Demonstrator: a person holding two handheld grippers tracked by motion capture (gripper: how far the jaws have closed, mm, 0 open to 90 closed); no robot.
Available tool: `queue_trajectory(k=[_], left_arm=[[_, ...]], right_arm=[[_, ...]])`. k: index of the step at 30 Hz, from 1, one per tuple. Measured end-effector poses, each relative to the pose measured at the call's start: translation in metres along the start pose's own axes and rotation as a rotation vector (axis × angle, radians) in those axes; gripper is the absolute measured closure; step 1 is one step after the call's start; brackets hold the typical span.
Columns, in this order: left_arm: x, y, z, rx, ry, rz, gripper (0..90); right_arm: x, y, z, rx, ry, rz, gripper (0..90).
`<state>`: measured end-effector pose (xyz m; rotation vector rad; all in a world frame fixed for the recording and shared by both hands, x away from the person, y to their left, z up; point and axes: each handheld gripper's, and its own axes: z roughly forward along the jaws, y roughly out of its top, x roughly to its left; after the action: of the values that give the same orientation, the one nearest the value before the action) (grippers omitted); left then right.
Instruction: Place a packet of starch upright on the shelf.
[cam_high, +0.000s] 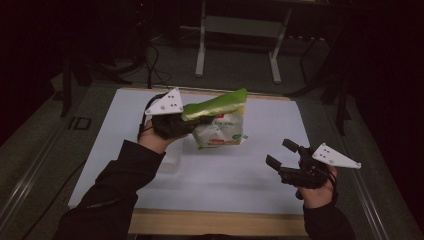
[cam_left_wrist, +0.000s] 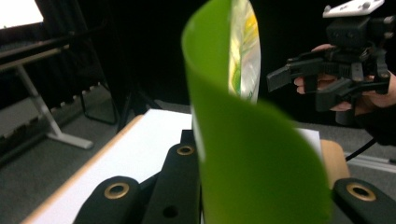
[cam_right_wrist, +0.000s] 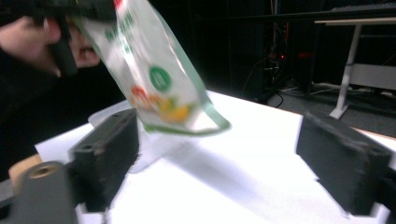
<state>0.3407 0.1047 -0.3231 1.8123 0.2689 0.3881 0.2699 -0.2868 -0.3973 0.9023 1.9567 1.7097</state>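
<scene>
Overhead, my left tongs (cam_high: 192, 119) clamp the bag's (cam_high: 222, 127) green top, lifting it above the counter (cam_high: 250, 175); my right tongs (cam_high: 282, 154) gape empty, and their camera alone catches the printed front (cam_right_wrist: 159, 88)

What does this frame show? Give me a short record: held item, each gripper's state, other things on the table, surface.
held item: green-and-white snack bag, lifted off the table, hanging tilted
left gripper: shut on the bag's green top edge
right gripper: open, nothing between the jaws, low over the table's right side, apart from the bag
other things: clear plastic piece lying flat under the left hand
surface: white sheet on a wooden table
</scene>
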Motion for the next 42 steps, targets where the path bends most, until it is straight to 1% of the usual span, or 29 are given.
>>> queue_trajectory(k=[1,2,5,7,9,11,15,16,17,19,21,22,23,24,25,27,28,31,32,33,34,35,36,37,38,39,40,41,42], left_arm=[[0.005,0.001,-0.003,0.001,-0.004,0.006,85.2],[0.009,0.002,-0.006,0.002,0.000,0.024,85.2],[0.019,0.003,-0.016,0.015,0.028,0.047,85.2],[0.027,0.002,-0.023,0.025,0.046,0.051,85.2],[0.034,-0.001,-0.028,0.028,0.056,0.048,85.2],[0.043,-0.005,-0.035,0.043,0.070,0.045,85.2],[0.059,-0.016,-0.046,0.067,0.090,0.047,85.2],[0.059,-0.016,-0.046,0.067,0.090,0.047,85.2],[0.066,-0.022,-0.050,0.073,0.096,0.058,85.2],[0.070,-0.025,-0.052,0.076,0.089,0.054,85.3],[0.077,-0.031,-0.055,0.084,0.088,0.057,85.3],[0.084,-0.037,-0.057,0.094,0.089,0.051,85.3],[0.084,-0.037,-0.057,0.094,0.089,0.051,85.3],[0.092,-0.044,-0.058,0.095,0.081,0.041,85.3],[0.096,-0.047,-0.058,0.097,0.089,0.040,85.3],[0.104,-0.053,-0.060,0.102,0.080,0.039,85.3],[0.104,-0.053,-0.060,0.102,0.080,0.039,85.3],[0.121,-0.064,-0.064,0.116,0.067,0.021,85.3],[0.121,-0.064,-0.064,0.116,0.067,0.021,85.3],[0.128,-0.071,-0.066,0.112,0.052,0.019,85.3],[0.132,-0.075,-0.067,0.113,0.049,0.018,85.3],[0.132,-0.075,-0.067,0.113,0.049,0.018,85.3],[0.138,-0.083,-0.069,0.122,0.048,0.033,85.3],[0.138,-0.083,-0.069,0.122,0.048,0.033,85.3],[0.143,-0.090,-0.069,0.132,0.048,0.031,85.3],[0.143,-0.090,-0.069,0.132,0.048,0.031,85.3],[0.145,-0.093,-0.069,0.135,0.046,0.019,85.3],[0.149,-0.098,-0.068,0.136,0.016,-0.005,85.3],[0.150,-0.100,-0.067,0.146,0.005,-0.012,85.2]], right_arm=[[-0.001,-0.002,0.000,0.004,-0.001,0.004,13.8],[-0.001,-0.004,0.000,0.018,0.005,0.003,13.2],[-0.003,-0.008,-0.001,0.031,0.010,0.009,13.7],[-0.005,-0.009,-0.003,0.027,0.012,0.013,13.7],[-0.007,-0.009,-0.005,0.019,0.025,0.033,13.6],[-0.009,-0.009,-0.007,0.016,0.019,0.048,13.6],[-0.012,-0.011,-0.010,0.022,0.004,0.058,13.8],[-0.012,-0.011,-0.010,0.022,0.004,0.058,13.8],[-0.014,-0.013,-0.011,0.025,0.000,0.059,13.9],[-0.015,-0.014,-0.011,0.029,0.000,0.059,14.0],[-0.016,-0.016,-0.011,0.039,0.005,0.060,14.0],[-0.016,-0.017,-0.011,0.043,0.005,0.064,14.0],[-0.016,-0.017,-0.011,0.043,0.005,0.064,14.0],[-0.015,-0.019,-0.011,0.059,0.005,0.064,14.1],[-0.015,-0.019,-0.011,0.063,0.005,0.066,14.1],[-0.014,-0.021,-0.011,0.075,0.001,0.063,14.2],[-0.015,-0.022,-0.010,0.077,0.001,0.067,14.3],[-0.017,-0.025,-0.010,0.088,-0.001,0.080,14.4],[-0.017,-0.026,-0.009,0.089,-0.001,0.087,14.4],[-0.018,-0.026,-0.009,0.094,-0.002,0.087,14.4],[-0.018,-0.027,-0.009,0.098,-0.004,0.090,14.4],[-0.018,-0.028,-0.009,0.098,-0.003,0.087,14.4],[-0.018,-0.028,-0.008,0.101,-0.003,0.093,14.4],[-0.018,-0.028,-0.008,0.101,-0.003,0.093,14.4],[-0.019,-0.029,-0.008,0.107,-0.006,0.094,14.5],[-0.019,-0.029,-0.008,0.107,-0.006,0.094,14.5],[-0.019,-0.030,-0.007,0.109,-0.005,0.094,14.5],[-0.020,-0.031,-0.007,0.112,-0.008,0.100,14.5],[-0.020,-0.031,-0.007,0.111,-0.008,0.103,14.5]])
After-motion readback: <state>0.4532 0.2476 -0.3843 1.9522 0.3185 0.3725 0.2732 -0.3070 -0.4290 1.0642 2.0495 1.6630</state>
